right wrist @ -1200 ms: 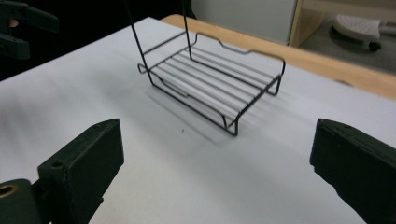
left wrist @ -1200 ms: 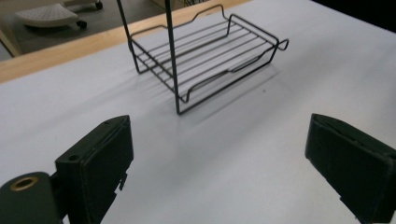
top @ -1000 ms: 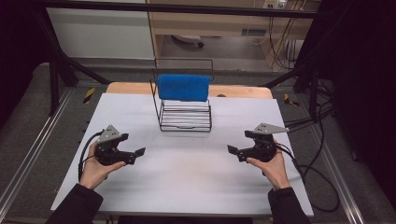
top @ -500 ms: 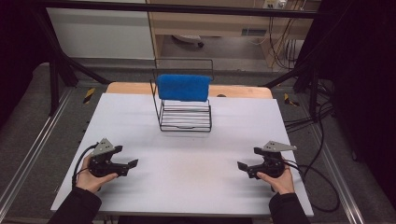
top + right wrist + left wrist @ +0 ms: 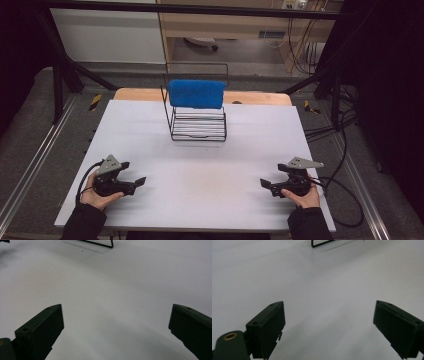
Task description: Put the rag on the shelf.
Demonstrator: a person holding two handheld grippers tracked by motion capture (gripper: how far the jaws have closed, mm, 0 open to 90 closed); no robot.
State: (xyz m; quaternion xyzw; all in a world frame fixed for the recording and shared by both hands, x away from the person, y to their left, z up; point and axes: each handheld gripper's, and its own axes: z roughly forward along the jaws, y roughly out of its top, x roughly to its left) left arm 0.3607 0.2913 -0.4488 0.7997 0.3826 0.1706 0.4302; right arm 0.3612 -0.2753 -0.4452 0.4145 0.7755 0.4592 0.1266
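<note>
A black wire rack (image 5: 198, 125) stands at the back middle of the white table (image 5: 210, 170), and a blue cloth (image 5: 196, 93) hangs over its top bar. My left gripper (image 5: 134, 172) rests low near the front left corner, open, with nothing between its jaws. Near the front right corner my right gripper (image 5: 270, 176) is also open and holds nothing. In the left gripper view the gripper (image 5: 329, 325) has its jaws spread wide over bare table, with a corner of the rack (image 5: 322, 243) at the top edge. The right gripper view shows its gripper (image 5: 116, 325) equally wide and the rack's base wire (image 5: 100, 244) far off.
A wooden strip (image 5: 260, 98) borders the table's far edge. Black frame bars and cables (image 5: 340, 150) run along the right side. A hand holds each gripper close to the table's near edge.
Both grippers have drawn back from mid-table toward the near edge and spread outward to the corners. They stay open. The rack and cloth have not moved.
</note>
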